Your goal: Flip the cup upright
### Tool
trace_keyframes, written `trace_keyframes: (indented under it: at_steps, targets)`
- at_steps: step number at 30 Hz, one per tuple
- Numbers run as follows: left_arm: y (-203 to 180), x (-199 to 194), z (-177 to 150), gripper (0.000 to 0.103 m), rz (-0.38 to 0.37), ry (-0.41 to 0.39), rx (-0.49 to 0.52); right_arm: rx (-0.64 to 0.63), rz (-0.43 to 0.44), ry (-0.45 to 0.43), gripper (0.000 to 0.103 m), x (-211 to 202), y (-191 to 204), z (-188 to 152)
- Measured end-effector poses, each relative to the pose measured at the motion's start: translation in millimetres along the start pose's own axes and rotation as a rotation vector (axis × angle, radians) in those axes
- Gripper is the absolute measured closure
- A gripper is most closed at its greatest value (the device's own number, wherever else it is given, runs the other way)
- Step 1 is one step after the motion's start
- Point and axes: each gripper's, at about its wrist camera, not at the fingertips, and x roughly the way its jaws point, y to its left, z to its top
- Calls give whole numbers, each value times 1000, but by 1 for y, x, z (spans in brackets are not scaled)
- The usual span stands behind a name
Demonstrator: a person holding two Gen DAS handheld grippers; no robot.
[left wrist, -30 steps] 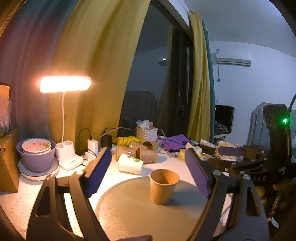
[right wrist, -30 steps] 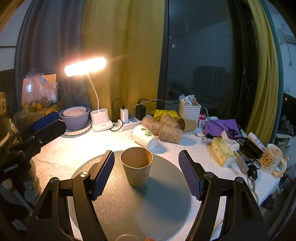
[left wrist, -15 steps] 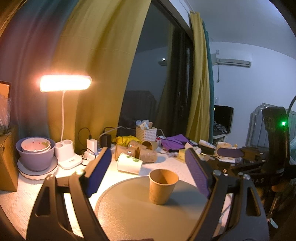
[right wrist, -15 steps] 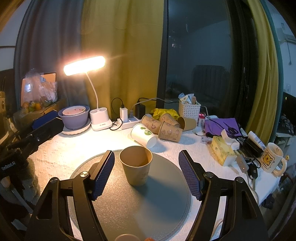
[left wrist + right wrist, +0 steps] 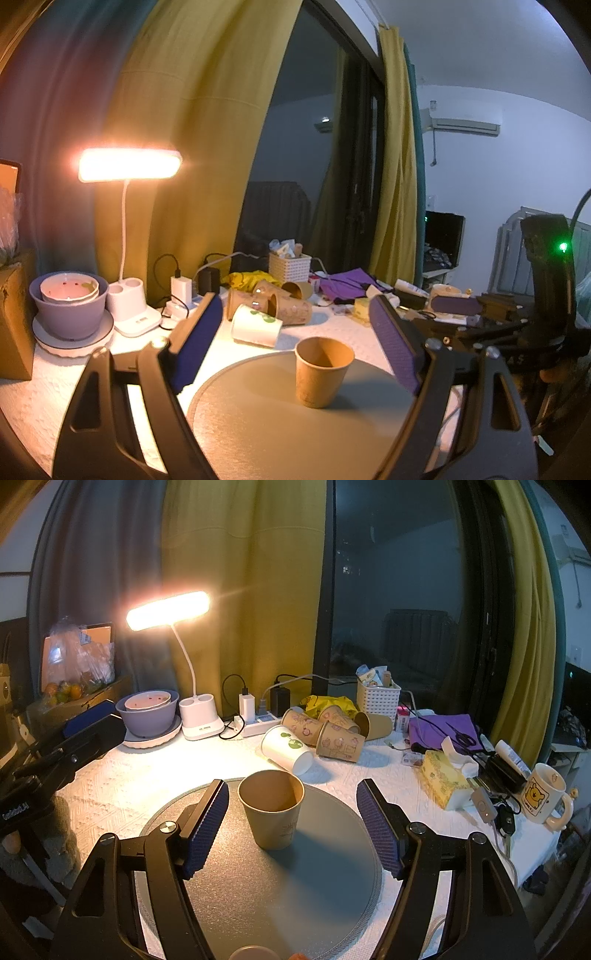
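A brown paper cup (image 5: pixel 322 367) (image 5: pixel 272 807) stands upright, mouth up, on a round grey mat (image 5: pixel 280 417) (image 5: pixel 317 878). My left gripper (image 5: pixel 295 345) is open and empty, with the cup a short way ahead between its blue pads. My right gripper (image 5: pixel 293 825) is open and empty, and the cup stands free between its pads, nearer the left one. Each gripper shows in the other's view at the side, the right one (image 5: pixel 458 306) and the left one (image 5: pixel 92 720).
Several paper cups (image 5: pixel 321 734) lie on their sides behind the mat. A lit desk lamp (image 5: pixel 195 716), purple bowl (image 5: pixel 149 714), power strip (image 5: pixel 258 716), white basket (image 5: pixel 376 698), tissue box (image 5: pixel 441 779) and mug (image 5: pixel 541 794) crowd the table's back and right.
Both grippers have drifted slightly back from the cup. The cup stays upright on the mat.
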Motion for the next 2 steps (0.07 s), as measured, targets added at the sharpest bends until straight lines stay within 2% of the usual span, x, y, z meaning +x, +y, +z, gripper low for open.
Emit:
trace_keyframes:
  at_steps: [2]
  targets:
    - [0, 0, 1, 20, -17, 2, -8, -1, 1, 0, 28, 0, 0, 0]
